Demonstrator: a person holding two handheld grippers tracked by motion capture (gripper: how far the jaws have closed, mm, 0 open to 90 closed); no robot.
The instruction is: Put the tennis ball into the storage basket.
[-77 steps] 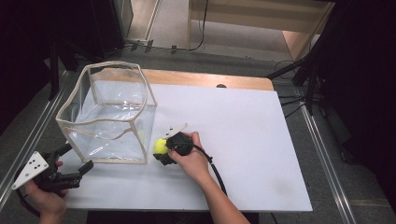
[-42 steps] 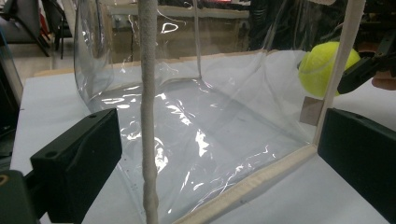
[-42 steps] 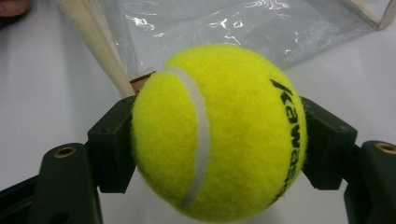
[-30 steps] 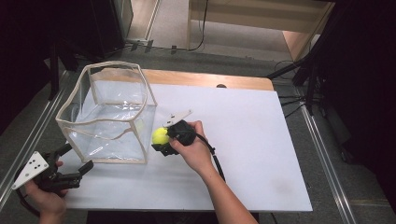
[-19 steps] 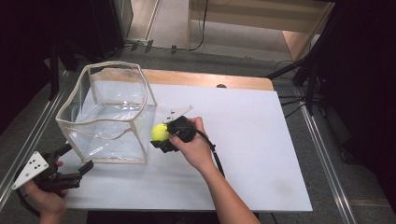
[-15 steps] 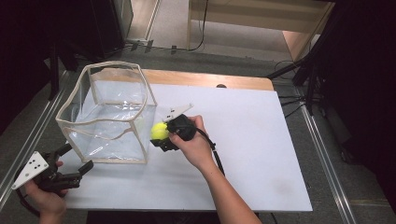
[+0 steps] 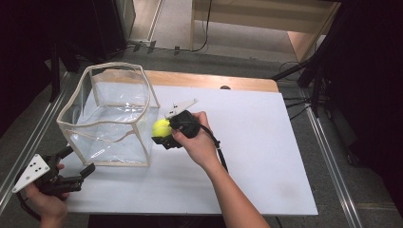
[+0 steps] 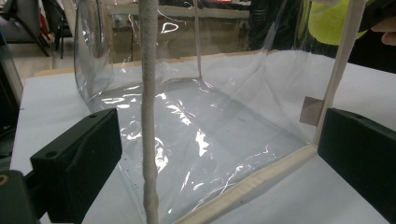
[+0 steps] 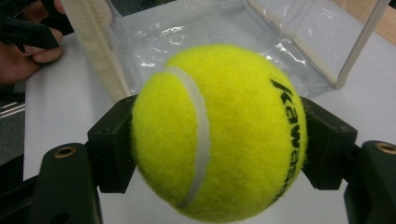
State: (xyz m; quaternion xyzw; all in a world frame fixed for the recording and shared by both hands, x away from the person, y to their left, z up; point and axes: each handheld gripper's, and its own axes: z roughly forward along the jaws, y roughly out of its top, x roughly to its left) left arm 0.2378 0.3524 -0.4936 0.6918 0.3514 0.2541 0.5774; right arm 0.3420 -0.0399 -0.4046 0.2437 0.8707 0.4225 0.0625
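Since the earliest picture you have lifted your right gripper (image 7: pixel 164 134) off the white table (image 7: pixel 266 156) and carried it farther and a little right; the tennis ball (image 7: pixel 161 127) now sits higher against the right wall of the clear bag (image 7: pixel 111 121), close under its cloth rim. Your left gripper (image 7: pixel 71 168) has stayed where it was, at the near left corner of the table, and the bag has not shifted.

Count what you have: one tennis ball, one clear bag with pale cloth trim, one white table, two grippers, one in each of your hands.

Your right gripper is pinching the ball: the right gripper view shows the tennis ball (image 9: pixel 219 133) squeezed between the two black pads, one on each side, with black lettering on its right face and a white seam curving down its left. The high view cannot show you that lettering or the pads' contact. The right gripper view also shows your left hand (image 9: pixel 25 51) at its top left, beyond the bag's cloth edge.

Your left gripper stands spread, holding nothing. In the left gripper view its jaws frame the near corner of the clear bag (image 8: pixel 205 140), whose cloth post (image 8: pixel 149 112) rises between them, touched by neither, and the tennis ball (image 8: pixel 334 21) shows through the plastic at top right.
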